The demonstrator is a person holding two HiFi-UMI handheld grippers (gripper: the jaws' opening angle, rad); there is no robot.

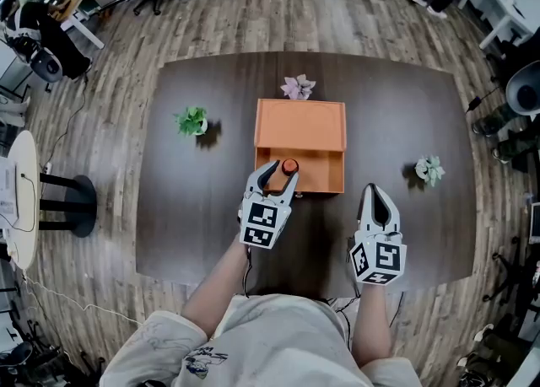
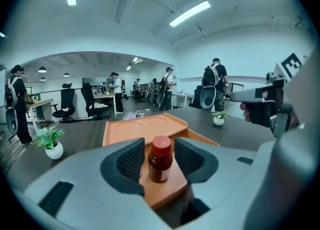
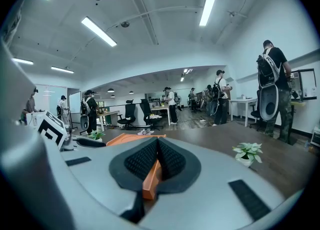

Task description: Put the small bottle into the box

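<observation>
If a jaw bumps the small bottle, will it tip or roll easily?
It may tip fairly easily: the small bottle stands upright and is taller than wide. Once down, its round body would likely roll. It looks rigid, so a grip should not squash it.

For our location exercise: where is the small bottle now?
In the left gripper view, the small bottle stands upright on the orange box's near left part, between the left gripper's open jaws.

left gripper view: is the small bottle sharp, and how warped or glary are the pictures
Left gripper view: small bottle sharp, ceiling lights bent by fisheye. Head view: table edges bow outward. Right gripper view: ceiling lights glare white, corners black.
</observation>
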